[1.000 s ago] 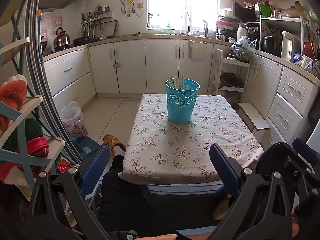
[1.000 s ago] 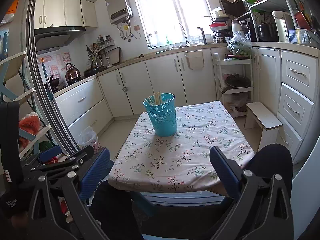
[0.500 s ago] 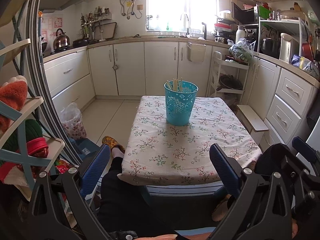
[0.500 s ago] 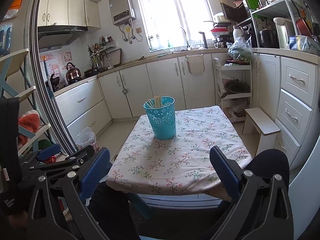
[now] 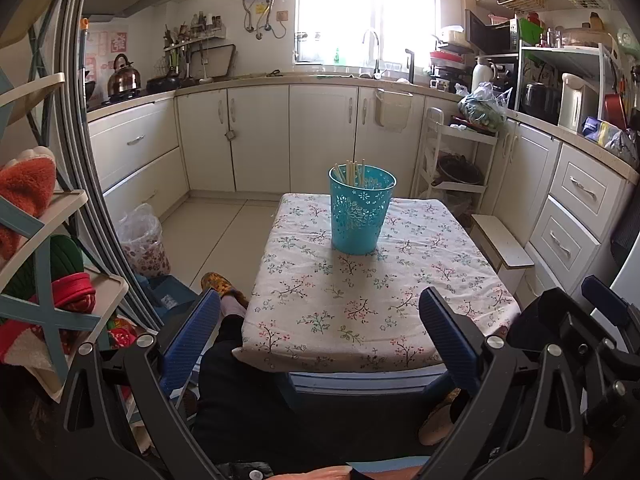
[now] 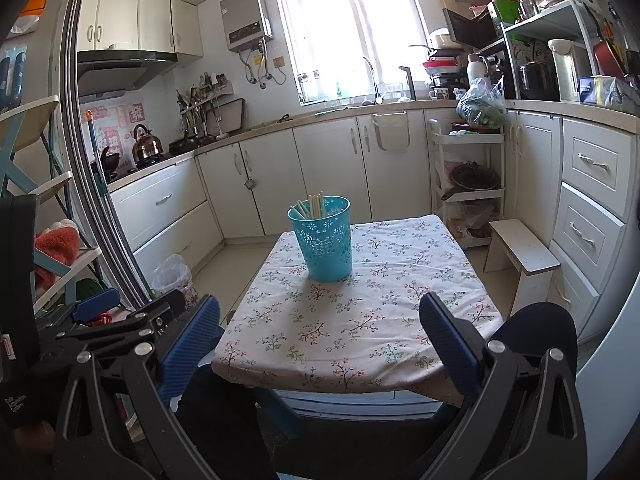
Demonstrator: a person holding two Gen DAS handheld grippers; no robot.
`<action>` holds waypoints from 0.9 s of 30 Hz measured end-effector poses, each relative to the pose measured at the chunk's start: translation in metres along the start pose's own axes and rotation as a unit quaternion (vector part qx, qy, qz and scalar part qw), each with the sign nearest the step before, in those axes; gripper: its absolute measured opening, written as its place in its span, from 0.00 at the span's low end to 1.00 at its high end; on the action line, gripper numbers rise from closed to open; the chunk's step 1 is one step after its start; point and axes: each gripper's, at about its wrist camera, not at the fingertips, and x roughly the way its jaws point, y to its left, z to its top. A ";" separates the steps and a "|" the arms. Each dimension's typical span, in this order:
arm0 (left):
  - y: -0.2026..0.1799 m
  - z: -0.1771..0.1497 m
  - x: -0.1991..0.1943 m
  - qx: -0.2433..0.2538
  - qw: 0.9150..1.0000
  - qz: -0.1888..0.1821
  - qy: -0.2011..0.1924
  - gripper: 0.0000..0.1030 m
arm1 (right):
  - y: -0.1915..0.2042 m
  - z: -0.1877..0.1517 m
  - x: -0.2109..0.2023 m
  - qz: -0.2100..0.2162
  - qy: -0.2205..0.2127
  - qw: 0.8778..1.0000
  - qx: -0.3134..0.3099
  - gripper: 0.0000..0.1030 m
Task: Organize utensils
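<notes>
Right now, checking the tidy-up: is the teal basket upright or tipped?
Upright. The teal basket stands on its base on the floral tablecloth, rim up, chopsticks poking out.

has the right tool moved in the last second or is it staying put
Yes. In the right wrist view the teal basket and the window behind it both sit lower in frame than before, so the right tool has tilted or lifted upward, slightly.

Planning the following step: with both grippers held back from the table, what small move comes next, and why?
Probably none beyond resting: the chopsticks already stand in the teal basket, the floral tablecloth shows no loose utensils, and the left gripper and right gripper are open, empty.
</notes>
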 end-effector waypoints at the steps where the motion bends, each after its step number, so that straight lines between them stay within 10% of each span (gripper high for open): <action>1: 0.000 -0.001 -0.001 0.000 1.000 -0.003 -0.002 0.93 | 0.001 0.000 0.000 0.001 0.000 1.000 -0.001 0.93; 27: 0.001 -0.001 -0.001 0.002 1.000 0.001 -0.001 0.93 | 0.000 0.002 -0.004 0.000 -0.008 1.000 -0.001 0.93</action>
